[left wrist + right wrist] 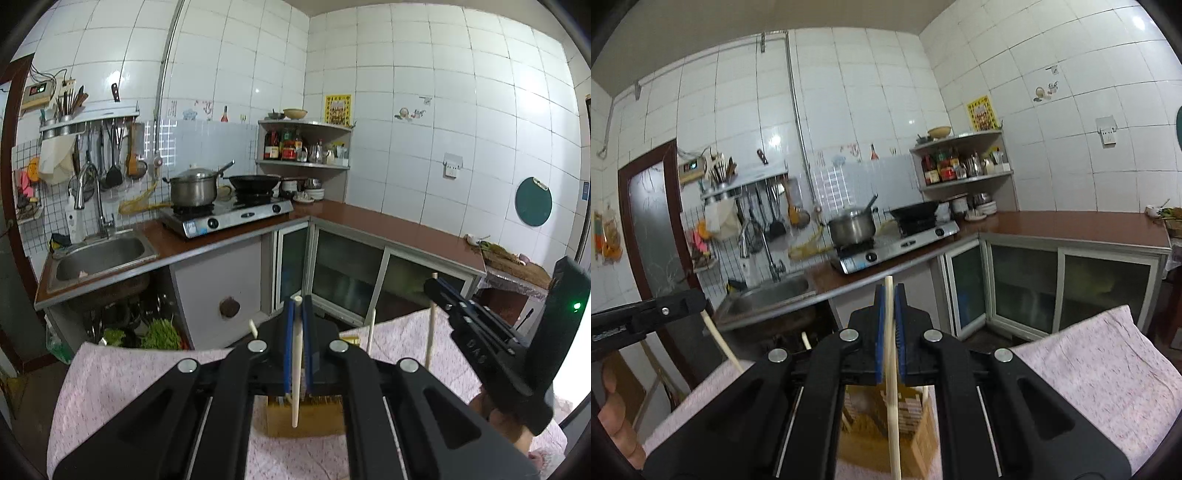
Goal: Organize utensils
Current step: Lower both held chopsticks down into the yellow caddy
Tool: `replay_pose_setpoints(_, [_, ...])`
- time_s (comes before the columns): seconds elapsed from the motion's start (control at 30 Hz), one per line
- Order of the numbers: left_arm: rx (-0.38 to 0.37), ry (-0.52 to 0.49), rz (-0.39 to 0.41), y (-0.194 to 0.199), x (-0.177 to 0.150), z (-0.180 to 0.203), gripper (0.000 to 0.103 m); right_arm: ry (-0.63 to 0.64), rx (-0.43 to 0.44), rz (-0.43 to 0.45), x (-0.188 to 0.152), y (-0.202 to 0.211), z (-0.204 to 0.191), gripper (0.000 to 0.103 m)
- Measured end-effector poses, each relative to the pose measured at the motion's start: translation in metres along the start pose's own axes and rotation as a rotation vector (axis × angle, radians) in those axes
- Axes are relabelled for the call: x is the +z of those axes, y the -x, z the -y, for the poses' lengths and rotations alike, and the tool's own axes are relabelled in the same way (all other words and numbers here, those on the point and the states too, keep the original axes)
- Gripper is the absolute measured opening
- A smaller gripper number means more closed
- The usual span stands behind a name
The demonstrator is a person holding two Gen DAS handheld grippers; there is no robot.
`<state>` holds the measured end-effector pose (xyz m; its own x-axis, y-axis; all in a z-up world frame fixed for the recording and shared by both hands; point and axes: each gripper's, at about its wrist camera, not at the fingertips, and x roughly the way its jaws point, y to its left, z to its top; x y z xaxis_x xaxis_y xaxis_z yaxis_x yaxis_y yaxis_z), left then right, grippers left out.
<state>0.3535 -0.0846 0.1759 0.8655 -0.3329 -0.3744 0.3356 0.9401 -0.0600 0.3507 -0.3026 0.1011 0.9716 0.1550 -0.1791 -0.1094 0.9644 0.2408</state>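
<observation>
My left gripper (298, 301) is shut on a pale chopstick (295, 406), held upright between the blue pads. Its lower end hangs over a wooden utensil box (317, 417) on the pink cloth (129, 387). At the right of this view, my right gripper (430, 286) holds a second chopstick (429, 332). In the right wrist view, the right gripper (890, 290) is shut on that chopstick (893, 424), above the same box (919, 443). The left gripper (701, 302) shows at the left edge with its chopstick (720, 339). Two more sticks (371, 328) stand up out of the box.
Beyond the cloth-covered table (1108, 369) runs an L-shaped counter (388, 225) with a sink (99, 254), and a stove (229, 218) carrying a pot (194, 190) and a wok (255, 182). A corner shelf (306, 144) holds bottles. A hand (617, 417) is at the lower left.
</observation>
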Motion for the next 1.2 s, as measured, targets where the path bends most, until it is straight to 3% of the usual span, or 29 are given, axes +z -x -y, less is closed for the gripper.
replay_pose_setpoints(0.23, [0.000, -0.006, 0.049, -0.011, 0.034, 0.000, 0.005, 0.005, -0.017, 0.045, 0.020, -0.030, -0.002, 0.006])
replay_pose_setpoints(0.4, [0.018, -0.029, 0.072, -0.026, 0.034, -0.001, 0.005, -0.004, -0.031, 0.096, 0.030, -0.047, 0.002, 0.006])
replay_pose_setpoints(0.83, [0.015, -0.028, 0.047, -0.068, -0.001, -0.013, 0.005, 0.015, -0.056, 0.192, 0.011, -0.071, 0.007, 0.006])
replay_pose_setpoints(1.2, [0.040, -0.047, 0.063, -0.089, -0.034, -0.015, 0.005, 0.088, -0.068, 0.183, -0.014, -0.079, -0.001, 0.006])
